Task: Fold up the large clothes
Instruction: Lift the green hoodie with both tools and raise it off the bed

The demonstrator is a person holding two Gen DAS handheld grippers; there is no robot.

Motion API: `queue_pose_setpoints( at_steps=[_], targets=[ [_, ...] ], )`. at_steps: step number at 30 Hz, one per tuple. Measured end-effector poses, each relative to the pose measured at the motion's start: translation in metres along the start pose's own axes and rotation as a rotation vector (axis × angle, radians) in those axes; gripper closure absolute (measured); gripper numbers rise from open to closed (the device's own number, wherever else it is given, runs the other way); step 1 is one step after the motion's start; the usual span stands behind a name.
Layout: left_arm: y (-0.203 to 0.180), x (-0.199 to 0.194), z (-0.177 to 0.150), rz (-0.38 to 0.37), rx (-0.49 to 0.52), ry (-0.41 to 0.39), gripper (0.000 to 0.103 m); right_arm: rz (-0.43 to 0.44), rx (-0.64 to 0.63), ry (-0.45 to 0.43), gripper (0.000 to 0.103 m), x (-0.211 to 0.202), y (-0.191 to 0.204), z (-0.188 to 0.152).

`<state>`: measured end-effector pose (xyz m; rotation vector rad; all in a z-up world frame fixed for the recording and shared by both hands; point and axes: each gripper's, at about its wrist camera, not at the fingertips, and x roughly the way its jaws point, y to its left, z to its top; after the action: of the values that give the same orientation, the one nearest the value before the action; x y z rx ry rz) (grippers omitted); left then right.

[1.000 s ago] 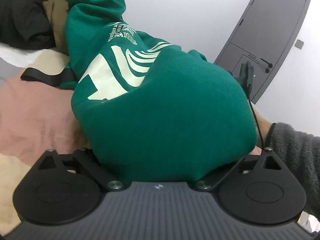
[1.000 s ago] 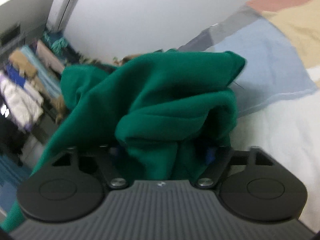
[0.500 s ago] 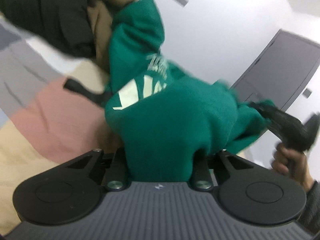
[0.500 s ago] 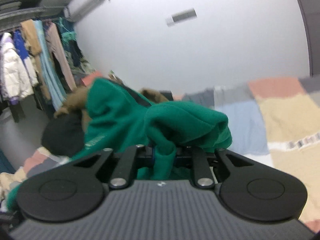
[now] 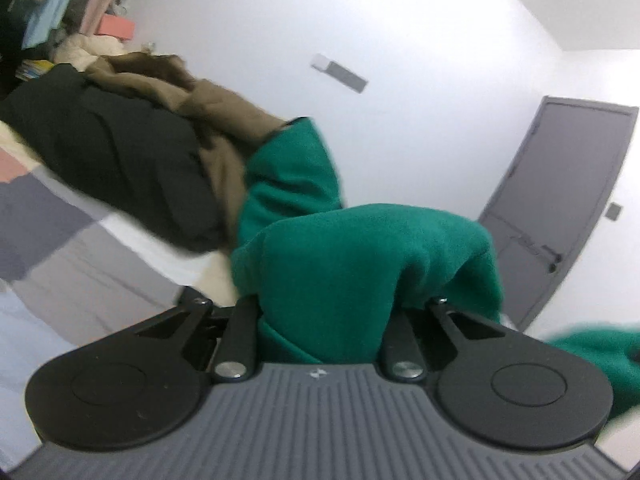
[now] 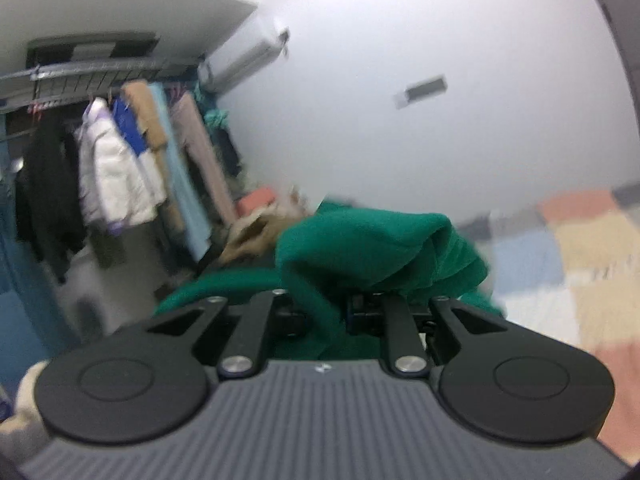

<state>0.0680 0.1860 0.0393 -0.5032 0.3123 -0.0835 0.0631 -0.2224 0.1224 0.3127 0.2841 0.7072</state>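
Observation:
A green hoodie [image 5: 360, 248] bunches up in front of my left gripper [image 5: 324, 304]. Its jaws are closing on a thick fold of that cloth, which hides the fingertips. Part of the hood [image 5: 292, 172] rises behind the fold. In the right wrist view another fold of the same green hoodie [image 6: 360, 240] drapes over my right gripper [image 6: 340, 304], whose jaws stand narrow with cloth pinched between them. Both grippers hold the garment lifted above the bed. More green cloth [image 5: 592, 352] hangs at the left view's right edge.
A black garment [image 5: 120, 152] and a brown one [image 5: 208, 108] lie piled on the patchwork bed cover [image 5: 60, 216]. A grey door [image 5: 560, 208] stands to the right. A rack of hanging clothes [image 6: 120, 160] and a wall air conditioner [image 6: 248, 56] are at the left.
Both grippers have closed on the green hoodie and risen with it. The views swung up toward the wall, and the hoodie's printed front has dropped out of sight.

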Motion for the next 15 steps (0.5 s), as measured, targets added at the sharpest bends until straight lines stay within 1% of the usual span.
queue_pose_setpoints(
  at_steps=[3,4,6,7,9,11,13,14,15],
  targets=[
    [0.019,0.012,-0.008,0.055,-0.021,0.062,0.081,0.000,0.023,0.128,0.085,0.004,0.028,-0.038],
    [0.024,0.016,-0.013,0.075,-0.036,0.093,0.081,-0.014,0.033,0.177,0.084,0.007,0.036,-0.053],
    [0.029,0.026,-0.025,0.110,-0.037,0.157,0.079,-0.028,0.058,0.278,0.084,0.014,0.046,-0.078],
    [0.031,0.026,-0.028,0.120,-0.034,0.174,0.079,-0.042,0.076,0.327,0.084,0.020,0.047,-0.091],
    [0.029,0.024,-0.035,0.126,-0.033,0.194,0.077,-0.077,0.093,0.417,0.083,0.031,0.047,-0.110],
    [0.032,0.023,-0.035,0.111,-0.049,0.199,0.073,-0.097,0.117,0.471,0.080,0.037,0.044,-0.119],
    [0.031,0.018,-0.035,0.092,-0.063,0.211,0.067,-0.095,0.160,0.482,0.077,0.033,0.038,-0.120],
    [0.030,0.014,-0.036,0.082,-0.065,0.215,0.059,-0.092,0.182,0.478,0.071,0.029,0.033,-0.118],
    [0.028,0.006,-0.038,0.070,-0.073,0.220,0.046,-0.087,0.200,0.476,0.062,0.027,0.032,-0.115]
  ],
)
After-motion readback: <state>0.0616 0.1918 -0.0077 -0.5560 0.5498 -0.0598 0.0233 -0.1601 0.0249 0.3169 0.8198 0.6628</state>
